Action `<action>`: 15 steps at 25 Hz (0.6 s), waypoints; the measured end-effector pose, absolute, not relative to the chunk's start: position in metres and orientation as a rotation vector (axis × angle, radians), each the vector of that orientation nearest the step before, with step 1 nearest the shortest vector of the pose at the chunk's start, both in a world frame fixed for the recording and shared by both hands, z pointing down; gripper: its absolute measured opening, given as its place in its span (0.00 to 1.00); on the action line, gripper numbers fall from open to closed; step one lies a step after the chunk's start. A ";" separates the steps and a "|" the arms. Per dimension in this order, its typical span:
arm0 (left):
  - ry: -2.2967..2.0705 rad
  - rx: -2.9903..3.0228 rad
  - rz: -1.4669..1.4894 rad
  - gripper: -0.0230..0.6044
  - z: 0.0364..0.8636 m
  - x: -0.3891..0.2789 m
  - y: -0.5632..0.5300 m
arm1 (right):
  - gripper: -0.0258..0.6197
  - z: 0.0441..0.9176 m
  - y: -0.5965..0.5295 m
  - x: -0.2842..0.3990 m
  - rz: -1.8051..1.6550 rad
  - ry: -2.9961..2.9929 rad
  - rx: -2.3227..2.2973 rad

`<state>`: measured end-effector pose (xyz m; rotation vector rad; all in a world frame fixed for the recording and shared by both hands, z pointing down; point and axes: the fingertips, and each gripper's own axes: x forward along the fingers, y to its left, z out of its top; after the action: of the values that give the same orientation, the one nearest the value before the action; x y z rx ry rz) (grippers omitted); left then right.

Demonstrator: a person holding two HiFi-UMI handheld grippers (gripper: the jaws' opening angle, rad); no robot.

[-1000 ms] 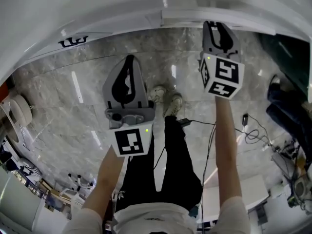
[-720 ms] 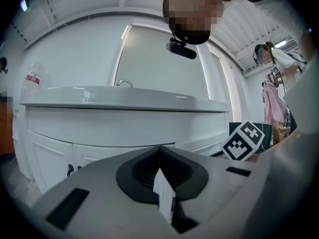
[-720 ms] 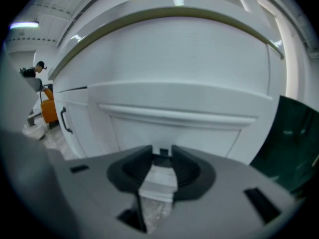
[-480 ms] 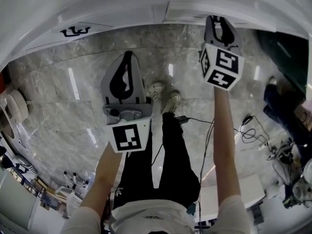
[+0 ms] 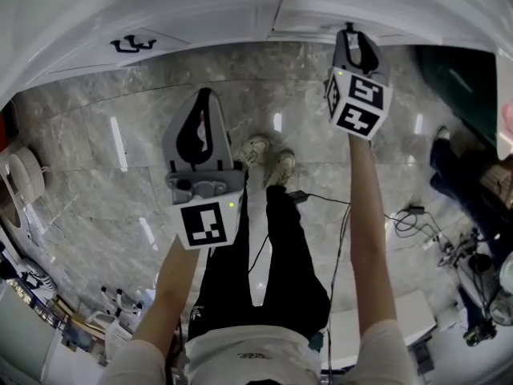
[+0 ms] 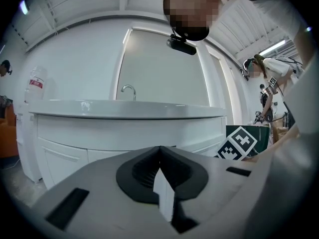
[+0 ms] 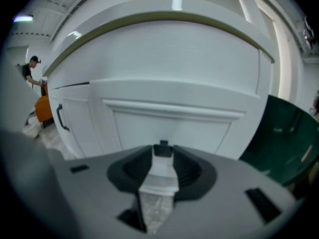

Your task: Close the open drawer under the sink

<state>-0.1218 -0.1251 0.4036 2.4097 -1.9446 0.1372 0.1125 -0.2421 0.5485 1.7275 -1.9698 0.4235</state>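
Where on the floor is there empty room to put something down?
The marble floor is bare left of the shoes, below the white cabinet. It is crowded at right with cables, and at lower left with clutter.

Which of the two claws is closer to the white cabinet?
The right claw, its tips right at the cabinet front; the left claw hangs farther back over the marble floor.
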 end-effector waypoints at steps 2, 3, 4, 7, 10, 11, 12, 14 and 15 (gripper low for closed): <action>-1.943 2.426 0.125 0.07 0.393 -0.121 -0.122 | 0.26 0.544 -0.233 0.113 0.453 -1.968 1.738; -1.942 2.436 0.118 0.07 0.387 -0.120 -0.121 | 0.26 0.539 -0.229 0.112 0.464 -1.973 1.741; -1.940 2.445 0.110 0.07 0.381 -0.120 -0.119 | 0.26 0.533 -0.224 0.111 0.468 -1.978 1.741; -1.939 2.463 0.081 0.07 0.356 -0.119 -0.114 | 0.21 0.504 -0.211 0.105 0.435 -1.983 1.722; -1.952 2.466 0.015 0.07 0.321 -0.118 -0.112 | 0.11 0.451 -0.209 0.101 0.337 -2.001 1.736; -1.955 2.472 -0.010 0.07 0.307 -0.118 -0.112 | 0.11 0.432 -0.208 0.100 0.319 -2.011 1.749; -1.957 2.479 -0.030 0.07 0.293 -0.118 -0.111 | 0.10 0.414 -0.205 0.099 0.313 -2.016 1.761; -1.961 2.489 -0.039 0.07 0.265 -0.119 -0.105 | 0.10 0.380 -0.193 0.092 0.310 -2.021 1.768; -1.962 2.488 -0.033 0.07 0.253 -0.119 -0.100 | 0.09 0.362 -0.184 0.085 0.300 -2.029 1.766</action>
<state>-0.1195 -0.1000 0.2528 2.4877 -1.9620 -0.0333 0.0852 -0.1837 0.3615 1.7656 -2.0286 0.2999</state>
